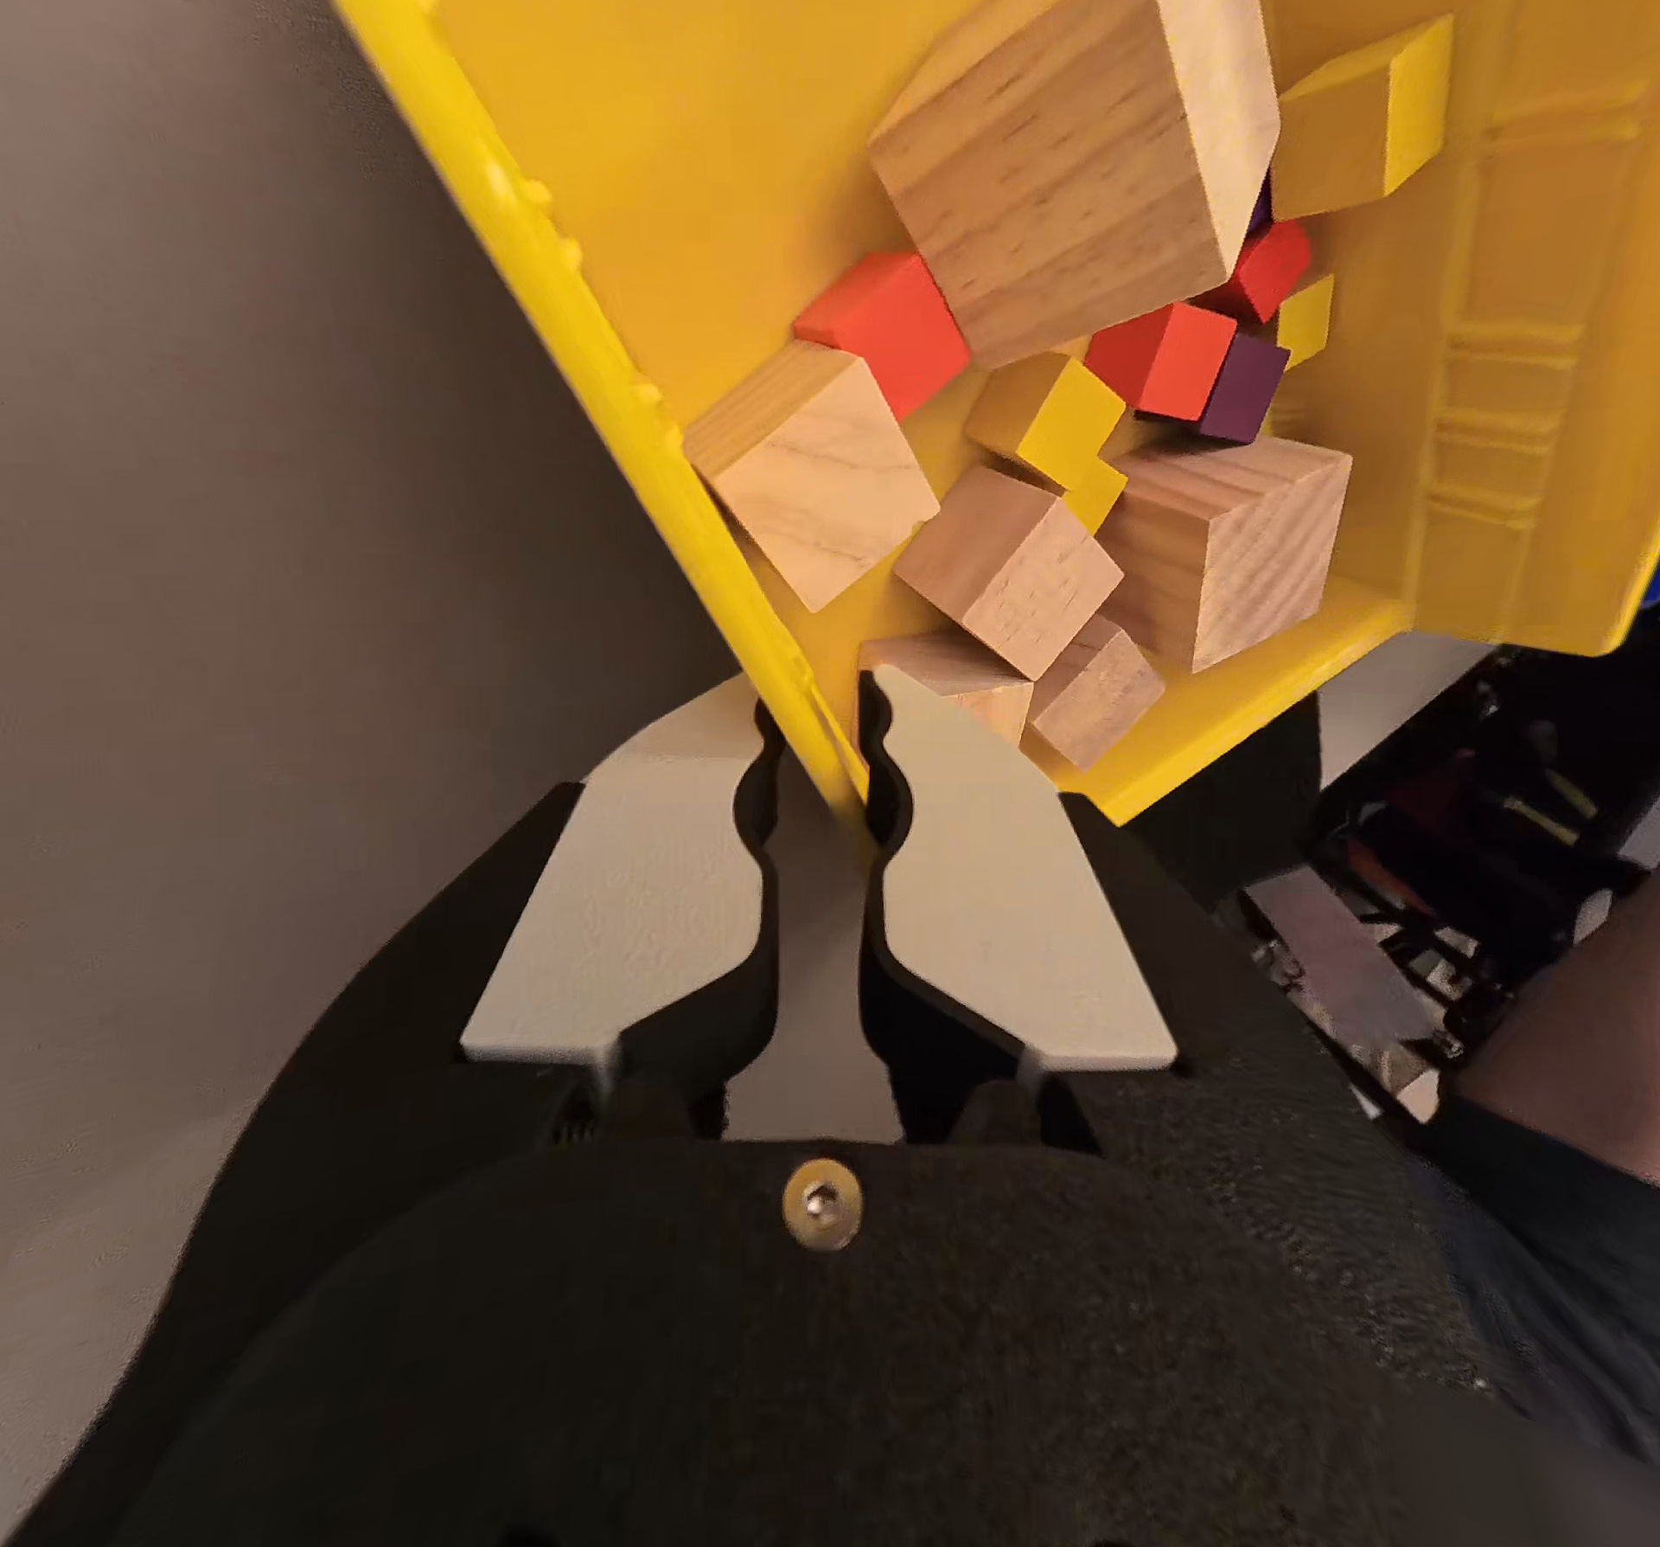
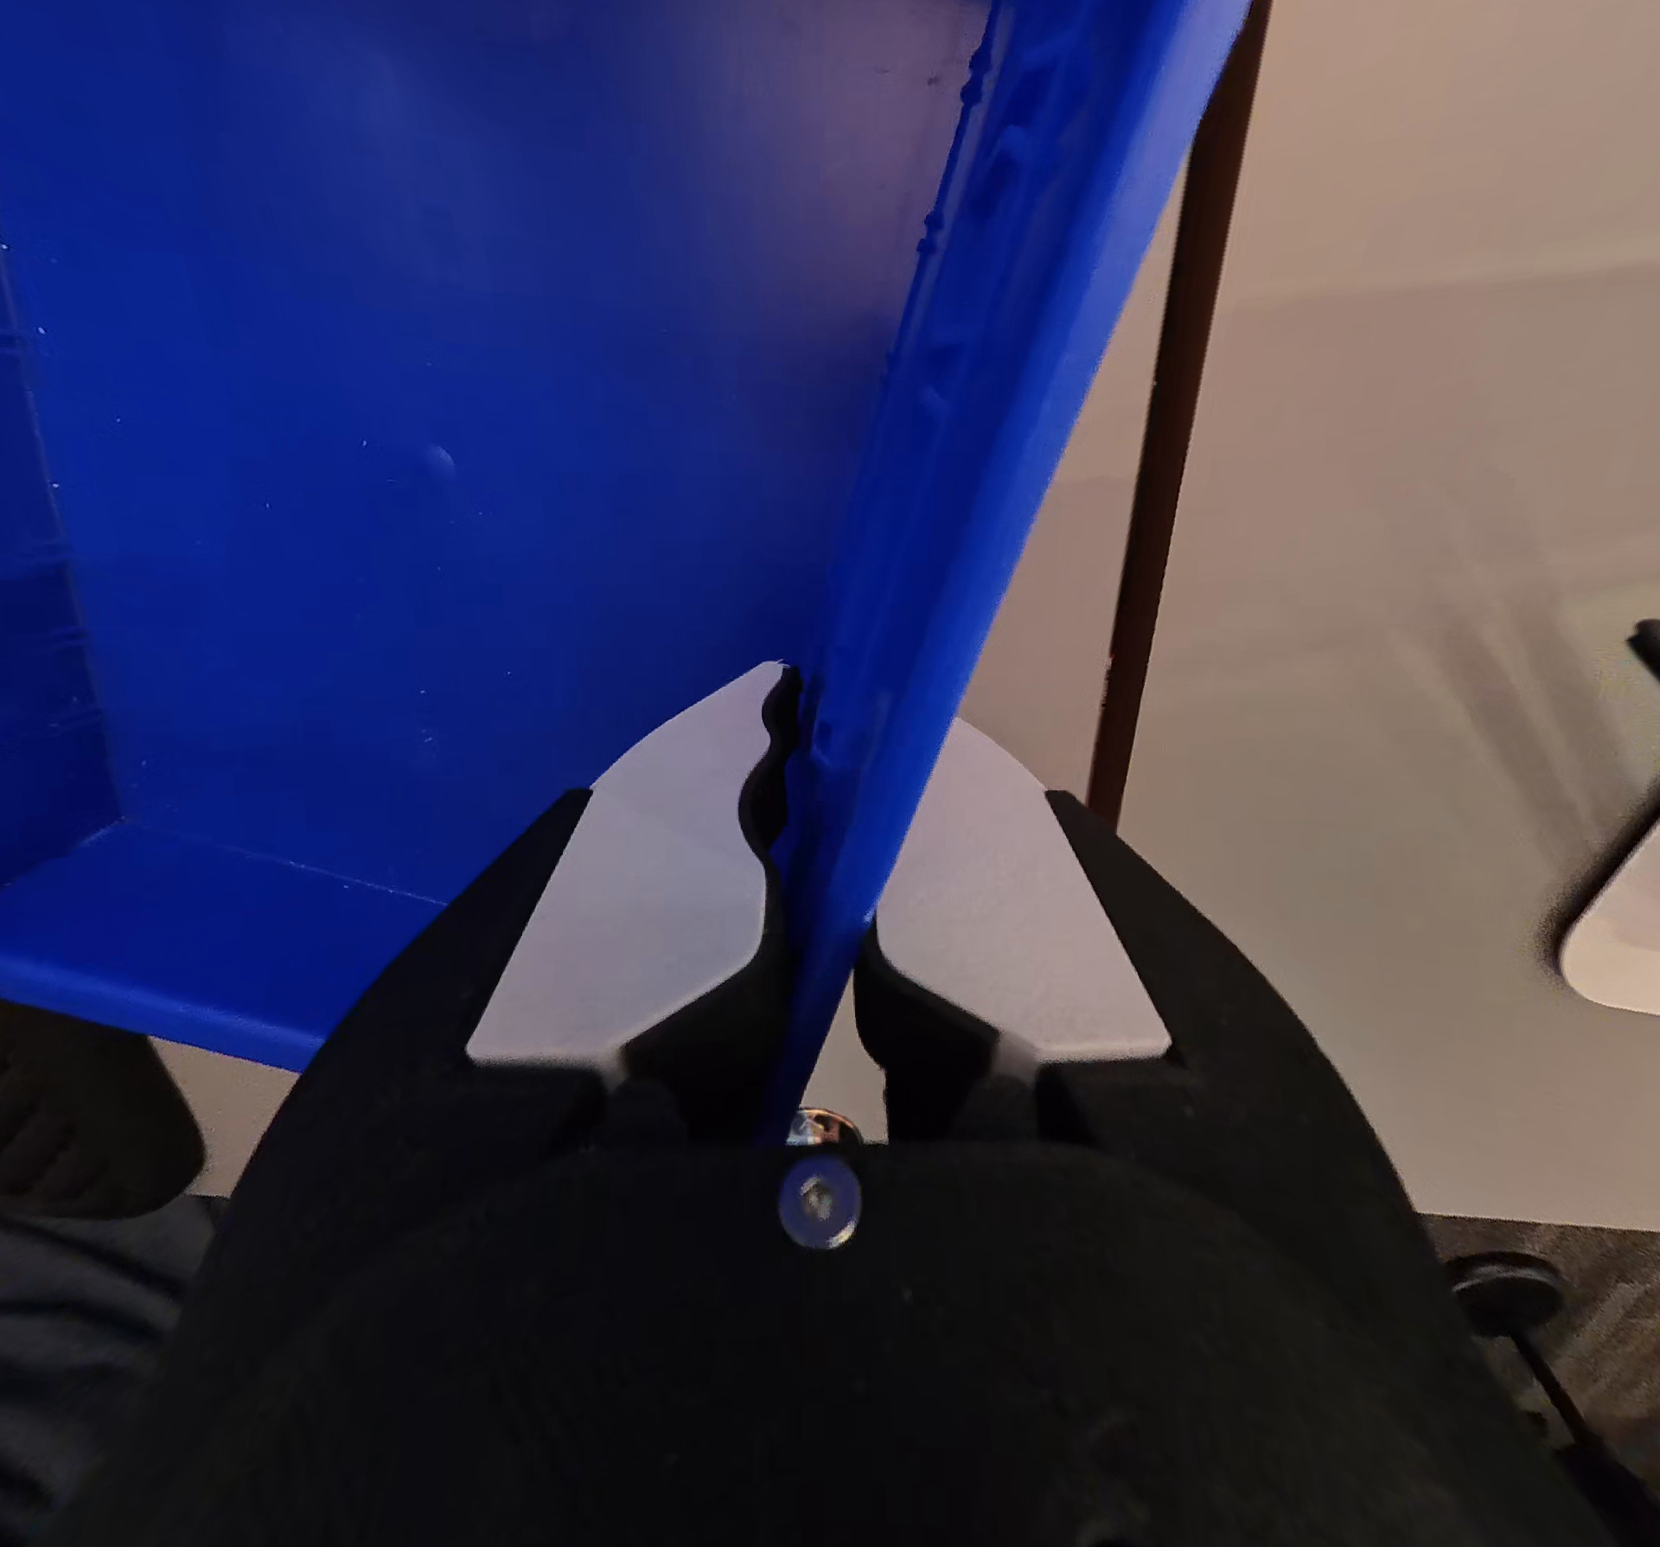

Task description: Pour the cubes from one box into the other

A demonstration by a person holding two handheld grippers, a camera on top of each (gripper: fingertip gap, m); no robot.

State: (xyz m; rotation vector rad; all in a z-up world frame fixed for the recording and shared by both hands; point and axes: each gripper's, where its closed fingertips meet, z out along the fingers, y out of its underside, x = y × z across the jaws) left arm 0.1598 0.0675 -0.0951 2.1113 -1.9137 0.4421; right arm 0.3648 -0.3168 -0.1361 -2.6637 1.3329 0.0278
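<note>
The cubes sit in my yellow box, piled against its lower corner: several plain wooden ones in different sizes, with smaller red, yellow and purple ones among them. My left gripper is clamped on the yellow box's side wall, one finger inside next to a wooden cube, the other outside. The box looks tilted in this view. My right gripper is clamped on the side wall of the blue box, one finger inside, one outside; I see no cubes in the part of its interior that shows. Beyond it lies a pale surface with a dark rod standing just beside the blue wall.
</note>
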